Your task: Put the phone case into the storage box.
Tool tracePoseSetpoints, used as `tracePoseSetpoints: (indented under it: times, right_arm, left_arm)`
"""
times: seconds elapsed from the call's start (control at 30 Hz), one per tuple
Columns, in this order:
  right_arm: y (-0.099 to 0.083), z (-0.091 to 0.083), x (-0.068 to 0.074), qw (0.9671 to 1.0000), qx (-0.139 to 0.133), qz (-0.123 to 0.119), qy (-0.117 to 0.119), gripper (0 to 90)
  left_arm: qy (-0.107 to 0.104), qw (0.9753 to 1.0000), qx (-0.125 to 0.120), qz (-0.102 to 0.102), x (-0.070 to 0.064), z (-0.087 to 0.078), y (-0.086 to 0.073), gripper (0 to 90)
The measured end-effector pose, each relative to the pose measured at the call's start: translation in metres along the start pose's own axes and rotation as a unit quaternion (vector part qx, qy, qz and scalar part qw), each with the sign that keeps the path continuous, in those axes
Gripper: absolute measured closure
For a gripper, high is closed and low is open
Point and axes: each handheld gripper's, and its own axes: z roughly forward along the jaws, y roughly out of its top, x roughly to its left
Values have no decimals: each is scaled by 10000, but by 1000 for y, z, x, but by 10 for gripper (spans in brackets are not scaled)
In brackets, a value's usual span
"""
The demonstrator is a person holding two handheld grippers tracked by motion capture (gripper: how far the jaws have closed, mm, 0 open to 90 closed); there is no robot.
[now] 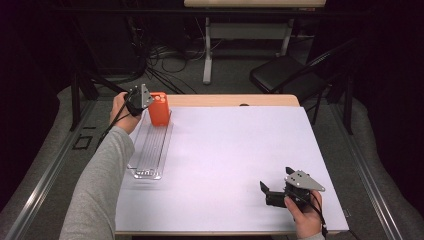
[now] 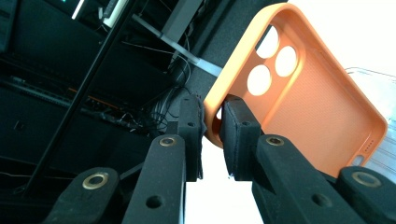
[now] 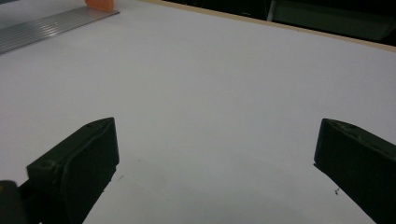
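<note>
The orange phone case [image 1: 159,108] stood upright at the far-left corner of the tabletop [image 1: 235,155], about eleven o'clock from my seat, at the far end of a clear ribbed tray [image 1: 151,147]; I could not tell whether its lower edge rested on the tray or hung just above it. I judged the step in hand to be the lifting or setting of that case at the tray. My left gripper [image 2: 212,123] had its jaws drawn nearly together, pinching the case's rim near the camera cut-outs, one jaw outside the wall and one inside the shell. The next move, I reckoned, called for keeping that thin wall from slipping or twisting while I steered the case, tilted as it was.

My right gripper [image 1: 270,192] sat low at about five o'clock, well apart from the case, jaws spread wide over bare white tabletop and holding nothing.
</note>
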Motion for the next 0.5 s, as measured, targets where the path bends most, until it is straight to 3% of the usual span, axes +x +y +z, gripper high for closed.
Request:
tracePoseSetpoints:
  times: [0.23,0.5]
  right_arm:
    - [-1,0,-1,10000,14,3,-8,0]
    - [-1,1,-1,10000,39,22,-2,0]
  left_arm:
    - [-85,9998,-1,-164,3,1,-1,781]
    - [-136,9997,53,-195,4,2,-3,749]
